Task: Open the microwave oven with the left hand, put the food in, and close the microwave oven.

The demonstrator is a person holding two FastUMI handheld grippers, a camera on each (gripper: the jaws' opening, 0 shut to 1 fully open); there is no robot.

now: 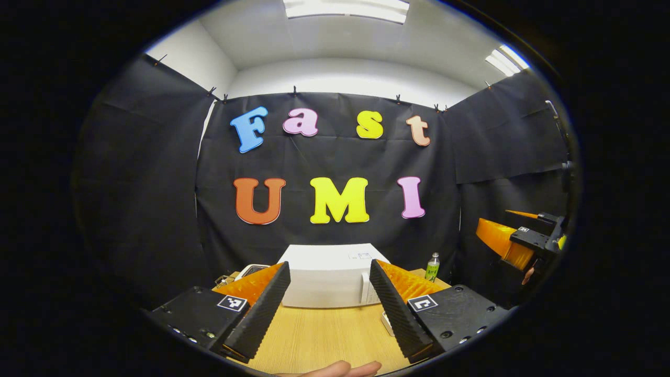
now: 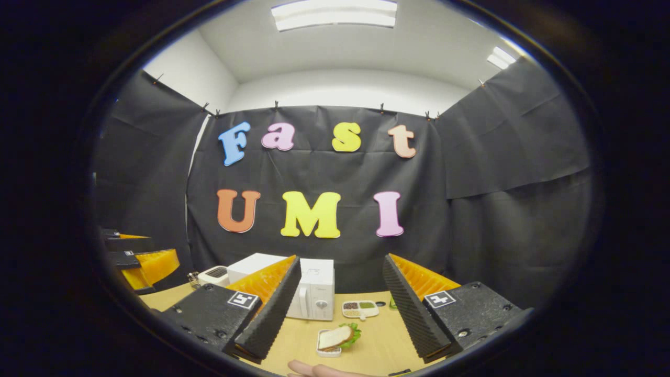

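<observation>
A white microwave oven point(image 1: 330, 275) stands at the back of the wooden table point(image 1: 319, 335), door closed. My left gripper point(image 1: 330, 309) is open in front of it, well short of the door, nothing between its fingers. In the right gripper view the microwave point(image 2: 313, 293) is left of centre, and a sandwich on a small white tray point(image 2: 336, 339) lies on the table below and between the fingers. My right gripper point(image 2: 340, 309) is open and holds nothing. The right gripper point(image 1: 523, 243) also hangs at the far right of the left gripper view, and the left gripper point(image 2: 138, 264) at the far left of the right gripper view.
A green bottle point(image 1: 432, 267) stands right of the microwave. A white divided dish point(image 2: 360, 309) with small foods sits behind the sandwich. A small white appliance point(image 2: 213, 275) is left of the microwave. A fingertip point(image 1: 340, 369) edges in at the bottom.
</observation>
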